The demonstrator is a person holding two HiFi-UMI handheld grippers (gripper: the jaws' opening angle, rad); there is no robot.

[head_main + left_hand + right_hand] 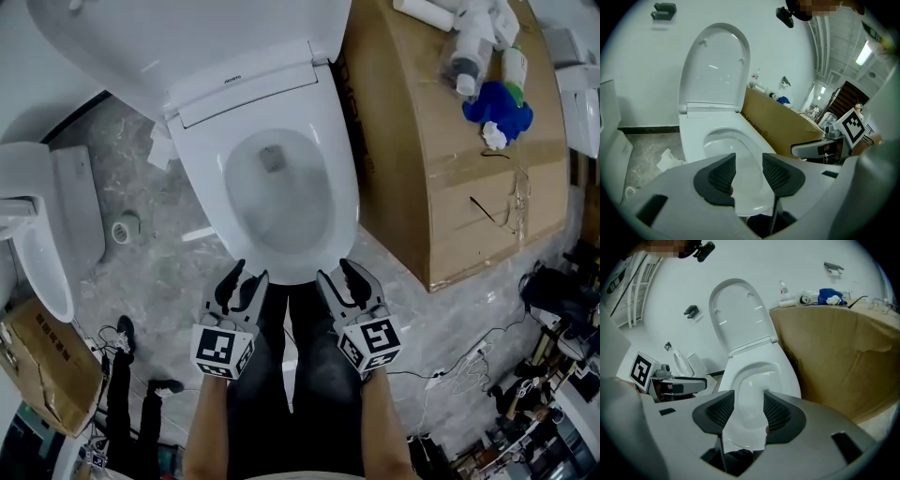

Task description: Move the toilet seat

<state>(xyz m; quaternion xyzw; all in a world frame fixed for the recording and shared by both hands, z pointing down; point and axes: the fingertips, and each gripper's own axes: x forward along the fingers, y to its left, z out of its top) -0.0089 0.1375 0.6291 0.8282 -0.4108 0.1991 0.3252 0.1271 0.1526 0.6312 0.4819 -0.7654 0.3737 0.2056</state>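
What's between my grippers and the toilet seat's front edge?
Nothing. Each gripper view shows the toilet seat bare through open jaws; the head view has the left gripper and right gripper at its front rim.

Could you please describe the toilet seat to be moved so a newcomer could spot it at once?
Beside the big brown cardboard box stands a white toilet. Its white oval seat ring lies flat on the bowl, unlike the raised lid behind it.
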